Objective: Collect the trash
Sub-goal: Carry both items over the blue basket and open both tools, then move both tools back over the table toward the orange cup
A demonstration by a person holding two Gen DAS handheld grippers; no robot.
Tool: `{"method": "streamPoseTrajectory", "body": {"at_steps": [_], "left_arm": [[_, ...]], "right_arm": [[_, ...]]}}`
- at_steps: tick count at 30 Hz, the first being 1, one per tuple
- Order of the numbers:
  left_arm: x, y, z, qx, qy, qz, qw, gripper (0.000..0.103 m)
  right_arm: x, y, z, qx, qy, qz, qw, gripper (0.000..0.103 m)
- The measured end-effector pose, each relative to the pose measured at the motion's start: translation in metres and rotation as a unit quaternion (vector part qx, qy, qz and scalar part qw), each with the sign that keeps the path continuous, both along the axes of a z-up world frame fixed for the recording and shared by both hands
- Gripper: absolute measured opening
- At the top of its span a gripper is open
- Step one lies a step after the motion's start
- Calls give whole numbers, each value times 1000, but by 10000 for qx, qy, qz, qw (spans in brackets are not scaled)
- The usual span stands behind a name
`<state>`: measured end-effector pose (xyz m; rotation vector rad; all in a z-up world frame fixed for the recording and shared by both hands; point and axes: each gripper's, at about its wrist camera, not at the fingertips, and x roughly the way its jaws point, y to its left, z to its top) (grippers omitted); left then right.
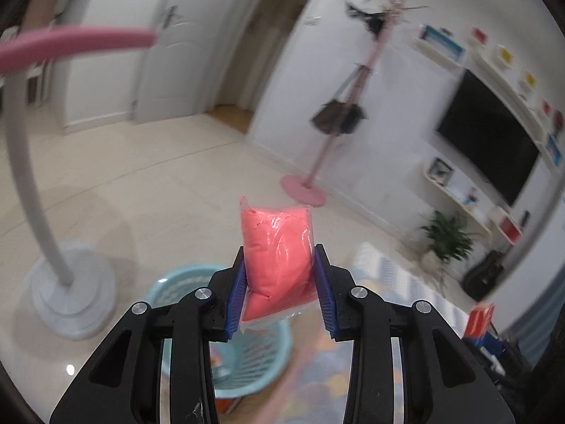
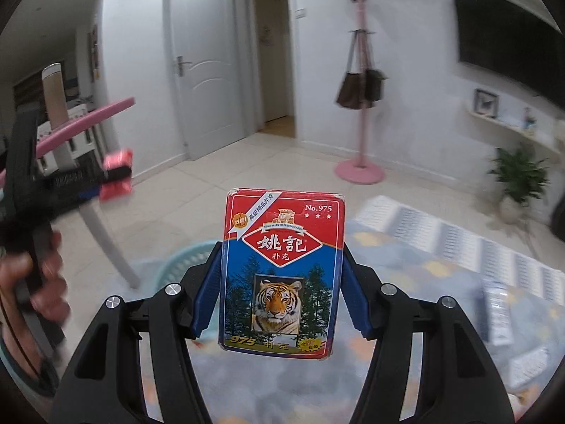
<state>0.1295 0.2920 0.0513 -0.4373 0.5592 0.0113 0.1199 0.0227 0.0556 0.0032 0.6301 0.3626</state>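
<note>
My left gripper (image 1: 280,265) is shut on a clear plastic bag of pink stuff (image 1: 279,251) and holds it upright in the air, above the far rim of a light blue basket (image 1: 254,364). My right gripper (image 2: 282,265) is shut on a playing card box (image 2: 280,275), red and blue with a tiger picture, held upright. The blue basket (image 2: 176,265) shows behind that gripper, low left. The left gripper with the pink bag (image 2: 118,173) shows blurred at the left of the right wrist view. The card box (image 1: 480,321) shows at the lower right of the left wrist view.
A white curved stand with a round base (image 1: 70,293) and a pink padded bar (image 1: 70,42) is at the left. A pink coat rack (image 2: 360,169) with a brown bag stands by the wall. A patterned mat (image 2: 441,247) covers the floor. A potted plant (image 2: 519,180) is at the right.
</note>
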Motion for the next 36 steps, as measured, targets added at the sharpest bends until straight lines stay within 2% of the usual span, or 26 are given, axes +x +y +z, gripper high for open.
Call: {"method": "streamPoseTrajectory", "body": {"at_steps": [4,9,14,18,19,21,22,30,36], "left_arm": [[16,32,-44,-47,493,295,9983,35],[33,51,-96,-90,979,343,9946,35],[53,57,-143,-105,1456,271,9889,35],[54,58,-163,-88,1610,216,9867,36],[54,57,-165,-99,1631,220,9863,45],[53,58,-167,-183,1651,231,9858,54],[52,58,-168,-203,1639,231,9860,55],[43,42,-149,-123,1432,50,9896,57],[28,11,-114,-122,1082,-314,9936,57]], "right_arm": [[32,44,-22,64,316,205,9993,58],[65,90,-69,-71,847,380,9957,58],[95,105,-114,-48,1441,321,9890,58],[112,110,-129,92,1697,177,9853,59],[116,110,-132,156,1771,175,9839,60],[121,108,-135,217,1854,150,9823,63],[122,106,-135,221,1865,119,9821,64],[111,82,-126,433,1894,45,9809,64],[80,47,-93,543,1569,-128,9860,64]]}}
